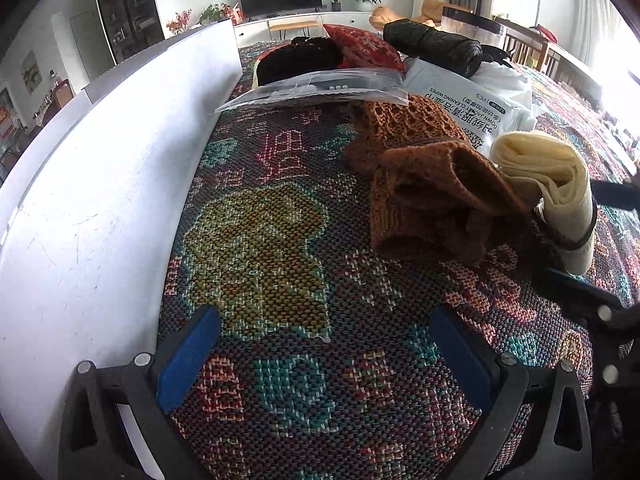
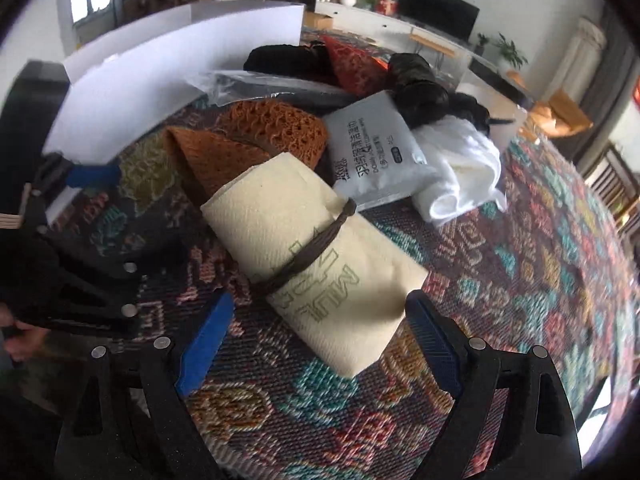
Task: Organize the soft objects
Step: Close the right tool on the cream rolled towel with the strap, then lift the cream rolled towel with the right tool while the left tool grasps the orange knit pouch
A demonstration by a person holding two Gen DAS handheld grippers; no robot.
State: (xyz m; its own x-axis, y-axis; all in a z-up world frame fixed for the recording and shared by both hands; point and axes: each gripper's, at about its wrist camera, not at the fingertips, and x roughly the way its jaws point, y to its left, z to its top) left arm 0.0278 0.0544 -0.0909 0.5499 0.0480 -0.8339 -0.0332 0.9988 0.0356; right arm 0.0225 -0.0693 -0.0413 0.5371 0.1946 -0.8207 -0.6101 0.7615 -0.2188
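My right gripper point(image 2: 320, 304) is open, and the near end of a cream cloth roll point(image 2: 312, 256) tied with a brown band lies between its blue fingers. The roll also shows in the left wrist view point(image 1: 552, 184), leaning on a brown knitted piece point(image 1: 432, 200). That orange-brown knit point(image 2: 240, 144) lies just behind the roll. My left gripper point(image 1: 324, 316) is open over bare patterned cloth, left of the knit and beside a white box wall point(image 1: 100, 184). A folded white cloth point(image 2: 460, 168) lies to the right.
A pack of wipes point(image 2: 372, 148), a black roll point(image 2: 416, 80), a red cushion point(image 2: 352, 64), a clear plastic bag point(image 1: 316, 90) and a black bundle point(image 1: 296, 62) crowd the far side. The woven patterned cover point(image 2: 540, 280) stretches to the right. A person's hand shows at the left edge.
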